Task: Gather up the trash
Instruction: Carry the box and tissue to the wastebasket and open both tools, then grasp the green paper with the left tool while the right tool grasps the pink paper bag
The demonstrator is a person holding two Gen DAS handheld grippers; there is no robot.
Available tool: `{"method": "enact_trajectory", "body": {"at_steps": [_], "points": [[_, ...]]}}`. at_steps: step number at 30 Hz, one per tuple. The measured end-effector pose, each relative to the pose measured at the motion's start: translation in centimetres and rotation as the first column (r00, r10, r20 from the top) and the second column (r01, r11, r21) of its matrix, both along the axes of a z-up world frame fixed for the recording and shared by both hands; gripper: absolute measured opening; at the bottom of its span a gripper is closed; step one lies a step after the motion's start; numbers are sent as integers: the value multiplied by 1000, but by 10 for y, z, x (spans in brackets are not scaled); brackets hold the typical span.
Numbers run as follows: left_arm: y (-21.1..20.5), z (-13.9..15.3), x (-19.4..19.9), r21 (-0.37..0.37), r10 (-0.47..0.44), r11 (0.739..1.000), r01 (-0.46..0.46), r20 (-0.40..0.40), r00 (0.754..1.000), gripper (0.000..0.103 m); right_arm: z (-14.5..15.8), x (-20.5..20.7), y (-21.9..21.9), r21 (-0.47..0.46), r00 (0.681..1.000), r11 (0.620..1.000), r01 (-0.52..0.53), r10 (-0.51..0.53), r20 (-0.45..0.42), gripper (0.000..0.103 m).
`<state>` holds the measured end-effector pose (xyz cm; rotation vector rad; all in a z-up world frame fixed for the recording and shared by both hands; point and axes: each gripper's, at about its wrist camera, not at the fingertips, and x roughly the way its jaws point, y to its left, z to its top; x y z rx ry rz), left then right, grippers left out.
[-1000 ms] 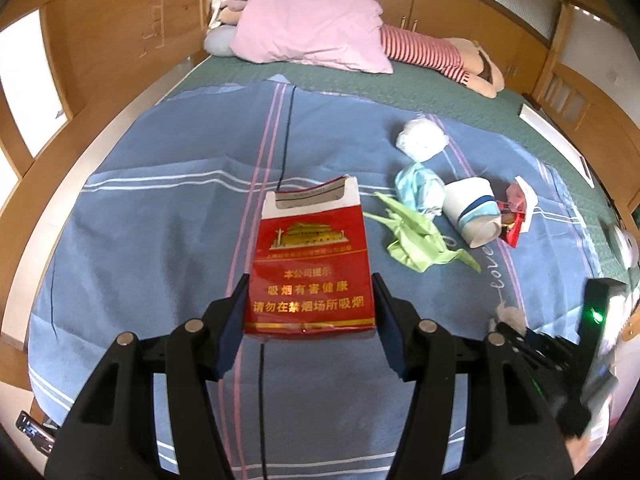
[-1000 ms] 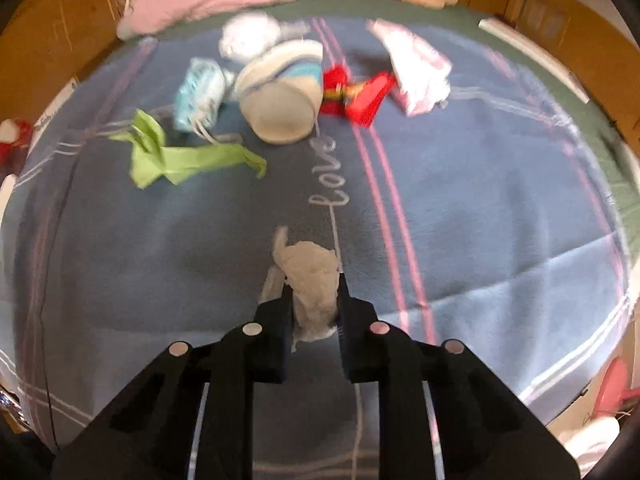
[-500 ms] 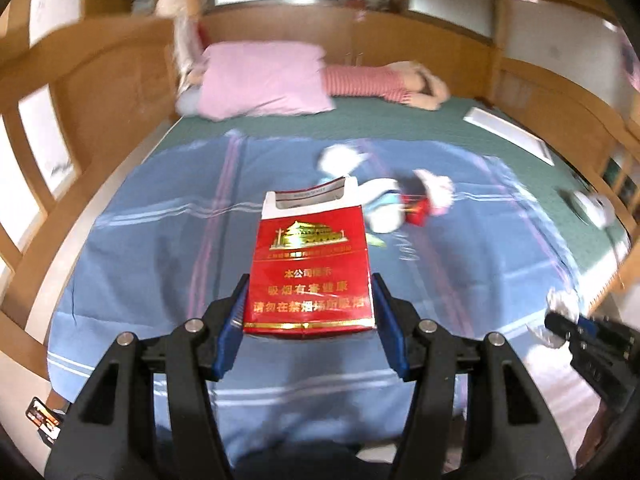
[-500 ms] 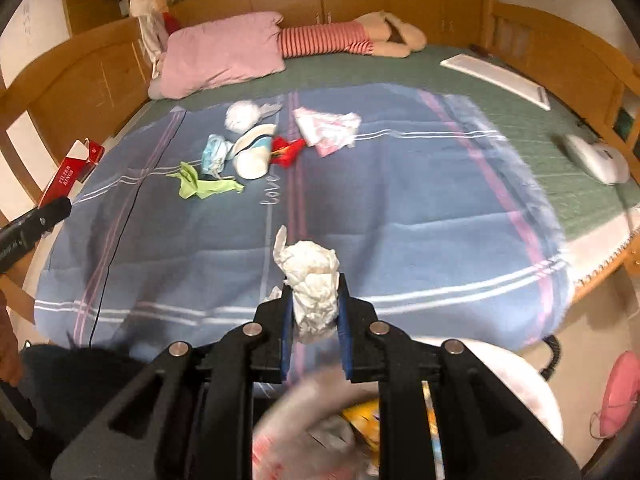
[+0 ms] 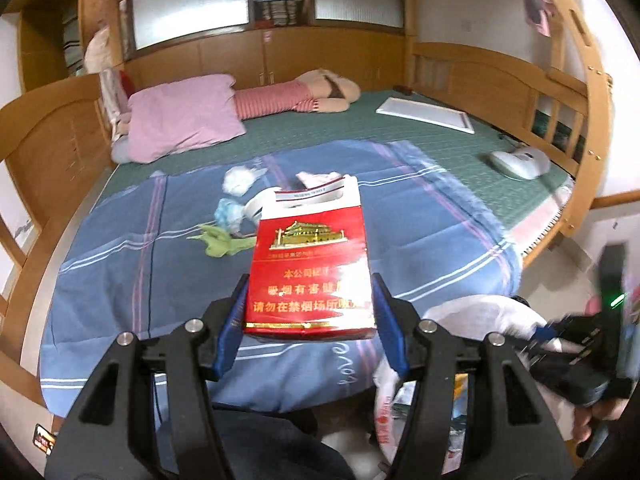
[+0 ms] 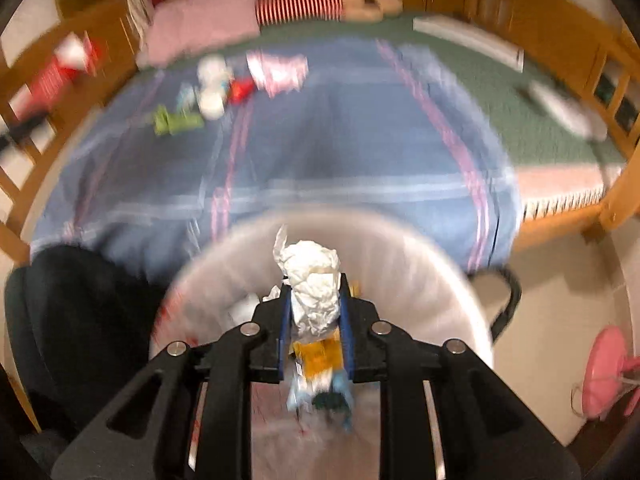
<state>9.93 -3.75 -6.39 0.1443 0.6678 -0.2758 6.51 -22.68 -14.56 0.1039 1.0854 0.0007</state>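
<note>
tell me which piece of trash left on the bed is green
The crumpled green wrapper, lying on the blue blanket nearest the foot of the bed. The other pieces in that cluster are white, pale blue or red.

Landmark: blanket [image 5: 168, 280] on bed [image 5: 400, 128]. Pillow [image 5: 180, 116] behind blanket. Litter cluster: tissue [image 5: 238, 180], mask [image 5: 230, 212], scrap [image 5: 218, 240] on blanket's far left part. Bin [image 6: 400, 248] before blanket's near edge. Tray [image 5: 426, 114] behind-right of blanket.

The right wrist view is motion-blurred: trash on the blanket [image 6: 340, 152] at eleven o'clock smears. In the left view, the cigarette pack [image 5: 310, 276] hides the cup; the bin bag [image 5: 472, 316] is cut off at five o'clock.
</note>
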Motion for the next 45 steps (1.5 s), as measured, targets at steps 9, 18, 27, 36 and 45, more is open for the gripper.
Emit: {"method": "enact_trajectory", "body": {"at_steps": [9, 18, 27, 36, 45], "points": [[-31, -8, -14, 37, -68, 997, 69, -21, 997, 59, 12, -11, -33, 45, 986, 987, 156, -159, 55, 78], [-80, -41, -31, 99, -312, 941, 324, -119, 943, 59, 56, -30, -74, 193, 908, 938, 289, -332, 255, 80], [-115, -55, -65, 145, -450, 874, 463, -116, 886, 87, 60, -32, -81, 216, 897, 928, 304, -355, 264, 80], [-75, -14, -54, 195, -247, 954, 229, 76, 966, 87, 63, -27, -68, 141, 893, 941, 308, -337, 297, 92], [-28, -7, -29, 171, -98, 982, 76, 125, 987, 87, 64, -1, -27, 21, 902, 962, 273, -263, 342, 96]]}}
